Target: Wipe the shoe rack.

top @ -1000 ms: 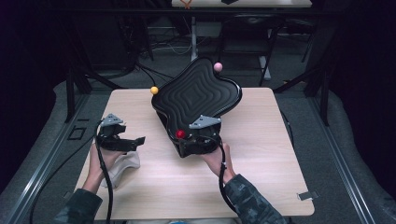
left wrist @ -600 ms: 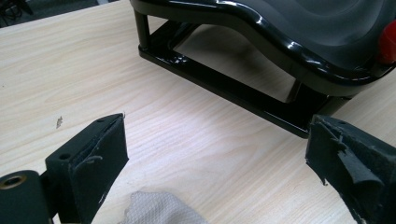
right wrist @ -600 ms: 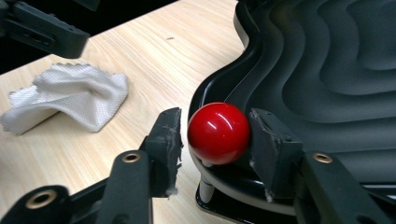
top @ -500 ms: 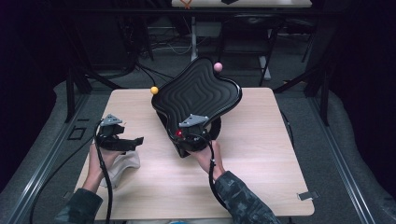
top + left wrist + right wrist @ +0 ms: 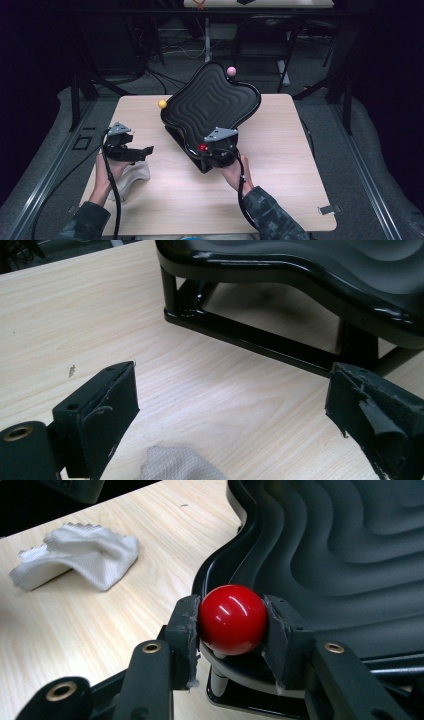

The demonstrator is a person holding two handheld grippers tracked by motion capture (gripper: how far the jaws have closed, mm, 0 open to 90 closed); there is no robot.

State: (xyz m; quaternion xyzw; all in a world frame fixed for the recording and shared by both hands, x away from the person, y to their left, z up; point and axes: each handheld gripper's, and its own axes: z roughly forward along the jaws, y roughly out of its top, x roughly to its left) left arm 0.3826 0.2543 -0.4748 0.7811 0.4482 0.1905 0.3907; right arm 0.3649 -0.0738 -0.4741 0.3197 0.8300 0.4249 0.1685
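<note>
Right tool (image 5: 232, 622) jaws have just been closing and now clamp the red ball (image 5: 233, 619) at the black tray (image 5: 350, 545) rim; left tool (image 5: 230, 410) jaws apart; no legible writing

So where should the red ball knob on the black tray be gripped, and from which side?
Grip the red ball across its widest part, coming from the table edge nearest the person. It stands on a thin stem clear of the tray rim, so both sides are free; the right gripper already clamps it this way.
</note>
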